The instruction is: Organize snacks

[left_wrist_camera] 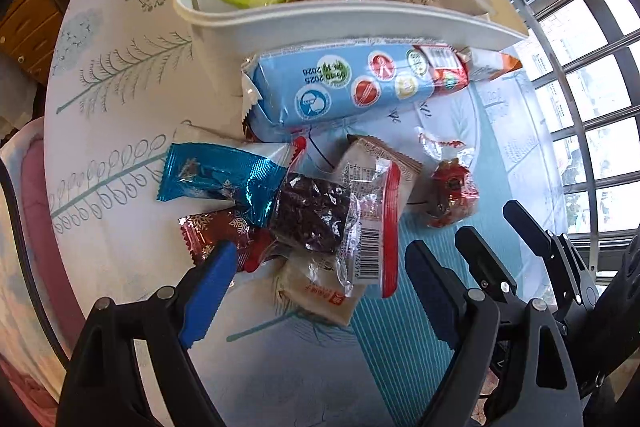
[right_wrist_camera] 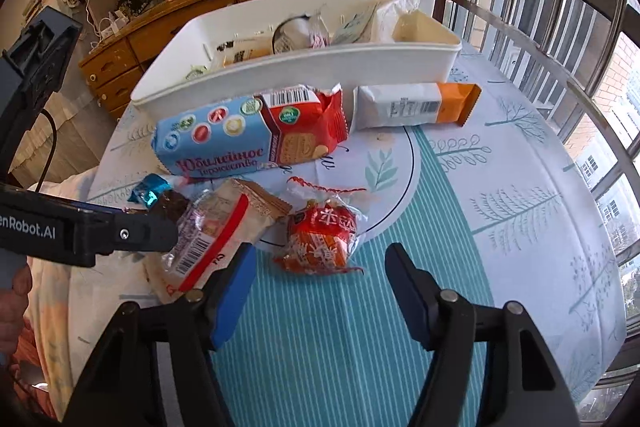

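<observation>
A white bin (left_wrist_camera: 280, 23) (right_wrist_camera: 304, 67) holds several snacks at the table's far side. In front of it lie a blue and red biscuit pack (left_wrist_camera: 352, 83) (right_wrist_camera: 248, 135) and a white and orange bar (right_wrist_camera: 416, 105). Nearer lie a blue foil candy (left_wrist_camera: 216, 175), a red snowflake candy (left_wrist_camera: 216, 233), a dark brownie in clear wrap (left_wrist_camera: 312, 213) (right_wrist_camera: 212, 231), and a red cracker bag (left_wrist_camera: 452, 195) (right_wrist_camera: 320, 239). My left gripper (left_wrist_camera: 320, 275) is open over the brownie pile. My right gripper (right_wrist_camera: 320, 267) is open, just short of the red cracker bag.
The round table has a patterned cloth (right_wrist_camera: 500, 207). A barred window (right_wrist_camera: 560, 7) stands to the right. Wooden drawers and shelves (right_wrist_camera: 160, 27) stand behind the table. The right gripper's fingers (left_wrist_camera: 532, 227) show in the left wrist view.
</observation>
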A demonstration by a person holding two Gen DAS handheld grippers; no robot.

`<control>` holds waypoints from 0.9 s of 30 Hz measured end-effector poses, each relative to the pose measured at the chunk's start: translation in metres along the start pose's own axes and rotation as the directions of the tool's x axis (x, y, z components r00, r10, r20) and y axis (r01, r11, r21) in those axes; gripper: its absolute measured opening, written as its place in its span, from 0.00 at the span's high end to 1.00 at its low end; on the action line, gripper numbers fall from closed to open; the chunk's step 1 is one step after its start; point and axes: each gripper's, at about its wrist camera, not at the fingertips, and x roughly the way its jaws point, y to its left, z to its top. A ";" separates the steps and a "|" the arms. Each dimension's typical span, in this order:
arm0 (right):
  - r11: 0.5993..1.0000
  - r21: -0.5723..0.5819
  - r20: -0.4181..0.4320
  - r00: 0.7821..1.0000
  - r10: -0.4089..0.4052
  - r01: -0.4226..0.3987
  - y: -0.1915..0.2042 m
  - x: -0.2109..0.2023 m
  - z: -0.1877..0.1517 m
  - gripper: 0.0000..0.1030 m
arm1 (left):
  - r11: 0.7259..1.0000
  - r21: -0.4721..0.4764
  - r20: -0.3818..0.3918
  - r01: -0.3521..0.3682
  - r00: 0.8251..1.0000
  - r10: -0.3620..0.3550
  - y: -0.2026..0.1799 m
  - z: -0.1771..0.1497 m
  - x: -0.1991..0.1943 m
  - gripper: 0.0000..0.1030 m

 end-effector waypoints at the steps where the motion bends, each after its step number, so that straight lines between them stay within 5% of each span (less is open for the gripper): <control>1: 1.000 0.001 -0.002 1.000 0.002 -0.002 0.000 0.003 -0.001 0.35 | 1.000 -0.001 -0.001 -0.007 1.000 0.007 0.000 0.001 0.003 0.18; 7: 1.000 -0.001 -0.016 1.000 0.001 -0.001 0.000 0.017 -0.001 0.42 | 0.999 0.009 0.009 -0.034 0.999 0.034 -0.006 0.007 0.016 0.19; 15: 0.999 0.001 -0.019 0.999 0.038 -0.038 -0.002 0.025 -0.001 0.45 | 0.994 0.027 0.020 -0.102 0.995 0.102 -0.013 0.016 0.026 0.41; 27: 0.998 -0.002 -0.074 0.995 0.065 -0.066 -0.003 0.028 0.006 0.50 | 0.997 -0.007 0.012 -0.079 0.997 0.079 -0.002 0.014 0.020 0.59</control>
